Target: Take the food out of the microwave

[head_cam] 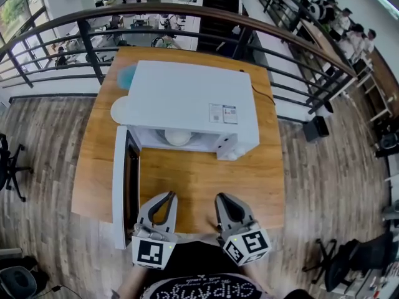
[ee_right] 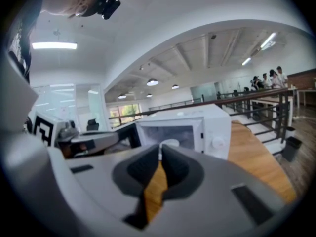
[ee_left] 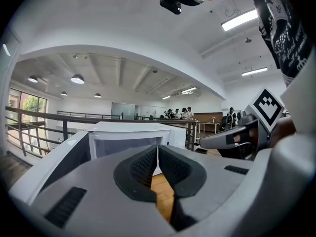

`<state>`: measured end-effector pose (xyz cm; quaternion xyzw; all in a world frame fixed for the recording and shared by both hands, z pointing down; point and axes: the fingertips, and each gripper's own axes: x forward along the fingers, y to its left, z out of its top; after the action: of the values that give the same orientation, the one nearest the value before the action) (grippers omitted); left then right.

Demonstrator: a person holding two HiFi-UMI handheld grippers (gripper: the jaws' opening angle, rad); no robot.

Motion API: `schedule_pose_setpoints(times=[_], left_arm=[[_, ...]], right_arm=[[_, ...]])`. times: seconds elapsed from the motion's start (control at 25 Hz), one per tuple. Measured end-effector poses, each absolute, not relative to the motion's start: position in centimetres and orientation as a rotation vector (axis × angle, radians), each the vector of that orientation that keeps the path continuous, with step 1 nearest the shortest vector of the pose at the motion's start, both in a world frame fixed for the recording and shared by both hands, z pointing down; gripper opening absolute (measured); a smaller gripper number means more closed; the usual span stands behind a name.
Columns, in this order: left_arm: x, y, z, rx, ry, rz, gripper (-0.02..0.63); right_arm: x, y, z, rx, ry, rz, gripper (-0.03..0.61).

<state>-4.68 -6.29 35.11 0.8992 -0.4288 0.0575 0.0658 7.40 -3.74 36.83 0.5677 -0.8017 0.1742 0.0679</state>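
A white microwave (head_cam: 187, 101) stands on the wooden table (head_cam: 249, 179) with its door (head_cam: 121, 185) swung wide open to the left. Inside its cavity sits a white bowl-like dish (head_cam: 177, 136), also visible in the right gripper view as a pale dish (ee_right: 170, 143). My left gripper (head_cam: 169, 195) and right gripper (head_cam: 221, 197) hover side by side over the table's near edge, in front of the opening. Both are shut with nothing between the jaws. The left gripper view looks at the microwave (ee_left: 128, 137) past the shut left gripper (ee_left: 158, 147).
A white plate (head_cam: 118, 109) and a pale blue item (head_cam: 126, 76) lie left of the microwave. A dark railing (head_cam: 187, 17) curves behind the table. Several people stand at the far right. Office chairs stand on the wood floor at both sides.
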Motion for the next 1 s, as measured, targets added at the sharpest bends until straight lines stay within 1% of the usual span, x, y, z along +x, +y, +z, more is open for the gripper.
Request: schedule_pose_setpoints(times=[0.32,0.8,1.0], left_arm=[[-4.5,-6.4,35.2,2.677,-1.353,0.181,0.039],[-0.6,-7.7,34.0,2.658,-1.4,0.172,0.04],[-0.1,-8.3,33.8,2.647,-1.442,0.173,0.039]], right_arm=[[8.1,-4.0,36.8,1.673,-2.437,0.524,0.038],[11.7,-5.9,35.9,1.629,-2.472,0.485,0.038],[12.2,-6.9,36.1,1.59,-2.493,0.481,0.038]])
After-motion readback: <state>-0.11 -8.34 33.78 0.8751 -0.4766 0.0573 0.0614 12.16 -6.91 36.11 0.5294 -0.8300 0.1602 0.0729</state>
